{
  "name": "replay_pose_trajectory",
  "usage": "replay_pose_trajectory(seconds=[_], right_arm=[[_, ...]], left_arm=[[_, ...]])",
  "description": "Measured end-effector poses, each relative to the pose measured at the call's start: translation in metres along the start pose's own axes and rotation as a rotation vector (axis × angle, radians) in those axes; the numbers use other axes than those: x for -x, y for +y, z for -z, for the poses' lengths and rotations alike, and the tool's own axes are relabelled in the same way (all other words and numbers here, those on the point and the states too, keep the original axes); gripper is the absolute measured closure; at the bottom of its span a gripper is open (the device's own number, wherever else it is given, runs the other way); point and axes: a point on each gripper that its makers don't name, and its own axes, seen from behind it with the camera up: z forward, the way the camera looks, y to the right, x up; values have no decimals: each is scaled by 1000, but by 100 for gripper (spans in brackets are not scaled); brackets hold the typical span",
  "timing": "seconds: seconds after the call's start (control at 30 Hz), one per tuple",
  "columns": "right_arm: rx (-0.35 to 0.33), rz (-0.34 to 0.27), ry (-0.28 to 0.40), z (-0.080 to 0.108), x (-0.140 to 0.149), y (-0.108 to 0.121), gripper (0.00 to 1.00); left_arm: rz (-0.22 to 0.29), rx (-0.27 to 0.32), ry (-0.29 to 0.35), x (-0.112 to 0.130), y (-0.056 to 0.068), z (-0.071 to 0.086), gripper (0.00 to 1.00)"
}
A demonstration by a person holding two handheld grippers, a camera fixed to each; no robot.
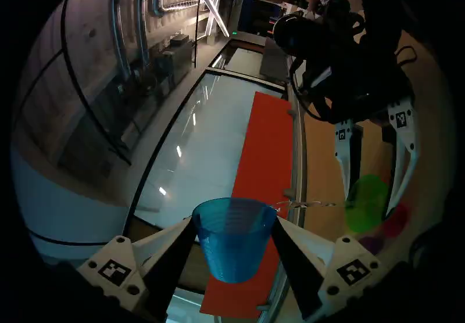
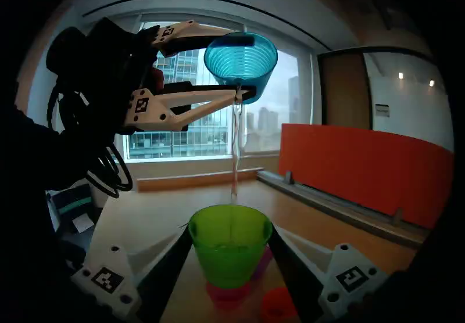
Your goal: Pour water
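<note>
L gripper (image 1: 234,229) grips blue cup (image 1: 234,247) tipped sideways, stream (image 2: 235,149) into upright green cup (image 2: 229,247) in R gripper (image 2: 231,233)

Daylight pours through the window (image 2: 192,131) in the right gripper view. The hand (image 2: 99,70) in front of it is a near-black silhouette, while the blue cup (image 2: 240,58) and green cup (image 2: 230,244) glow translucent. Two ceiling lights (image 2: 415,79) make small bright spots. The left gripper view is dim, with short streaks of glare on the window. Straight lines bow toward the edges of both views.
</note>
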Motion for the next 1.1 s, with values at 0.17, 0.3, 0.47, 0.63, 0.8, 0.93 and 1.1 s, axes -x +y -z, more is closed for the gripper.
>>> replay_pose_trajectory(seconds=[0.17,0.3,0.47,0.63,0.8,0.93,1.1], right_arm=[[1,0,1,0,0,0,9],[3,0,2,0,0,1,9],[4,0,4,1,0,1,9],[3,0,4,1,0,1,9],[4,1,4,1,0,1,9],[4,1,5,1,-1,1,9],[3,2,5,1,-1,1,9]], left_arm=[[-17,5,3,-2,1,-1,13],[-29,5,4,-3,2,-2,13],[-57,0,5,-4,2,-4,13],[-71,-4,9,-7,6,-3,13],[-90,-9,9,-8,4,-1,13],[-103,-10,8,-9,6,0,13],[-120,-16,9,-10,8,1,13]])
